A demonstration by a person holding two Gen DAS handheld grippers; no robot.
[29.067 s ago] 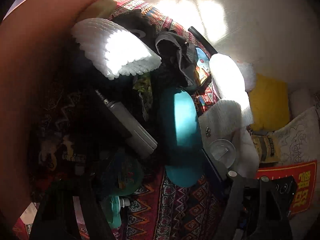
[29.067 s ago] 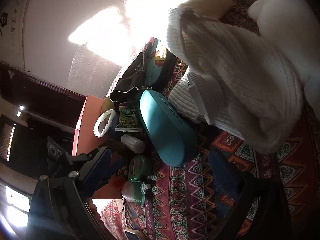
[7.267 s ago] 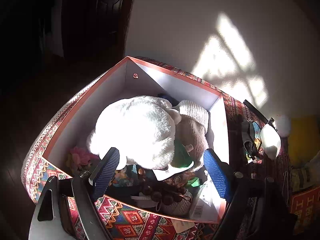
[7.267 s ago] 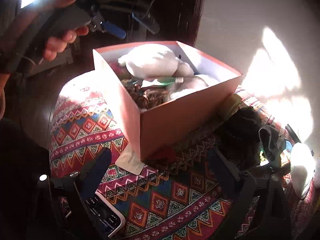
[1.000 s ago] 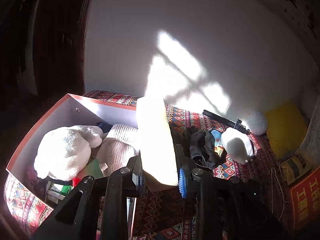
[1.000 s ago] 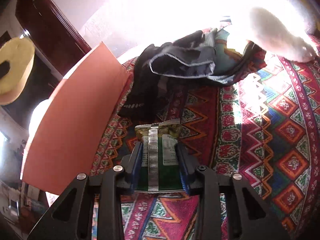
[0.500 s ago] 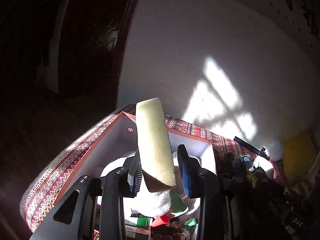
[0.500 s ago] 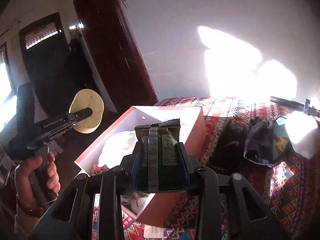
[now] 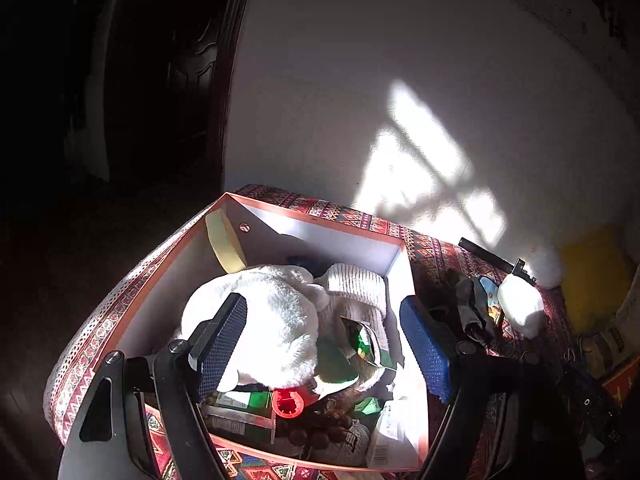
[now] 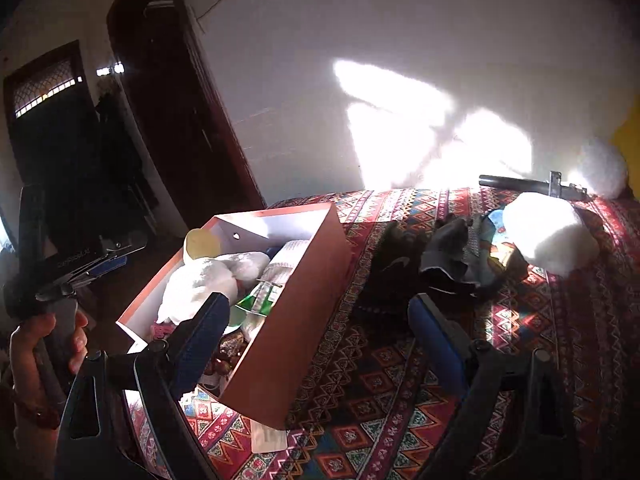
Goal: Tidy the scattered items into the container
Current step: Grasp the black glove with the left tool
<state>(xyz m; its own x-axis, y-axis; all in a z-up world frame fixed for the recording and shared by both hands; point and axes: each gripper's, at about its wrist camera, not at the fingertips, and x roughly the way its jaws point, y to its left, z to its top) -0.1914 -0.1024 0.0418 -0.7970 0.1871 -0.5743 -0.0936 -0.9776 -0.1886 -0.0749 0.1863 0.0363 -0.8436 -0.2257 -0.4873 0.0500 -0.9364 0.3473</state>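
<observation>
An orange box [image 9: 320, 219] [image 10: 296, 320] stands on the patterned cloth. It holds a white plush toy [image 9: 276, 320], a knit hat [image 9: 356, 284], a yellow round sponge [image 9: 224, 242] [image 10: 202, 246] leaning in its far left corner, and a green snack packet [image 9: 372, 346] [image 10: 260, 300] on top. My left gripper [image 9: 324, 344] is open and empty above the box. My right gripper [image 10: 316, 332] is open and empty over the box's right wall. Dark clothes [image 10: 424, 264] and a white fluffy item [image 10: 548, 236] lie on the cloth to the right.
A black rod [image 10: 528, 184] lies by the wall at the back. A yellow cushion [image 9: 592, 276] sits at far right. A paper slip [image 10: 268, 436] lies at the box's near corner. A dark doorway [image 10: 176, 120] is to the left.
Both grippers have opened. The yellow sponge has dropped into the box's far left corner and the green packet now lies on the items in the box.
</observation>
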